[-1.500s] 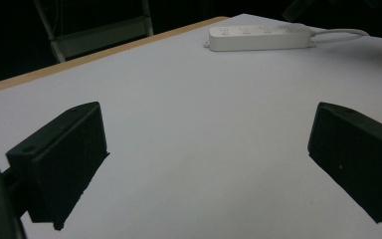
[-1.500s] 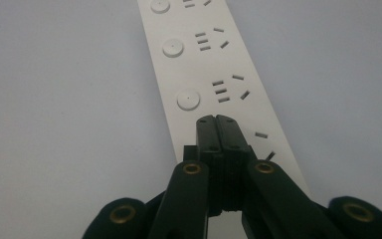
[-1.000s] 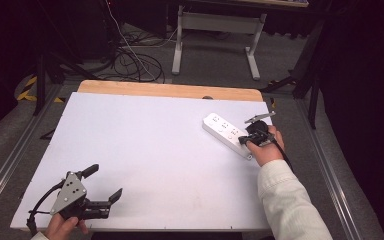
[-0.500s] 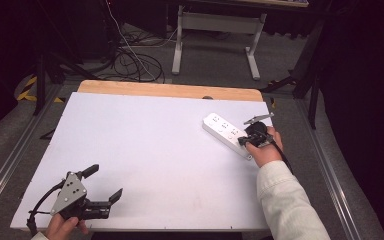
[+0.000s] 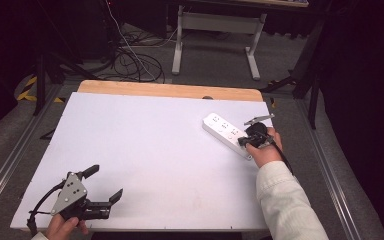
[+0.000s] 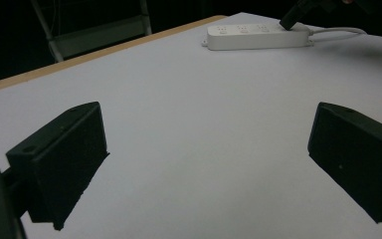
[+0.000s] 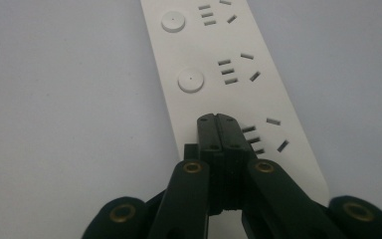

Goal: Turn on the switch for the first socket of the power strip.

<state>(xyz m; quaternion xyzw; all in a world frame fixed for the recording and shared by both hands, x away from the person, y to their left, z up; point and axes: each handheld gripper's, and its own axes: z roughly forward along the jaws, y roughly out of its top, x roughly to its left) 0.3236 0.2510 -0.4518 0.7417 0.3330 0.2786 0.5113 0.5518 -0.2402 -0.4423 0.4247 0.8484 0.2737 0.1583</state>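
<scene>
A white power strip (image 5: 221, 126) lies slanted at the right side of the white tabletop (image 5: 155, 145). In the right gripper view the power strip (image 7: 214, 45) shows two round buttons beside its sockets. My right gripper (image 7: 217, 120) is shut, and its joined tips rest on the strip's nearest section, beside the third socket. The high view shows the right gripper (image 5: 243, 143) at the strip's near end, held by a hand in a pale sleeve. My left gripper (image 5: 106, 181) sits open and empty at the near left corner. From there I see the strip (image 6: 256, 36) far off.
A wooden strip (image 5: 170, 91) edges the far side of the table. Beyond it stand a metal desk frame (image 5: 215, 30) and floor cables (image 5: 130, 62). The power strip's cord (image 6: 338, 31) runs off to the right. Bare tabletop lies between the two grippers.
</scene>
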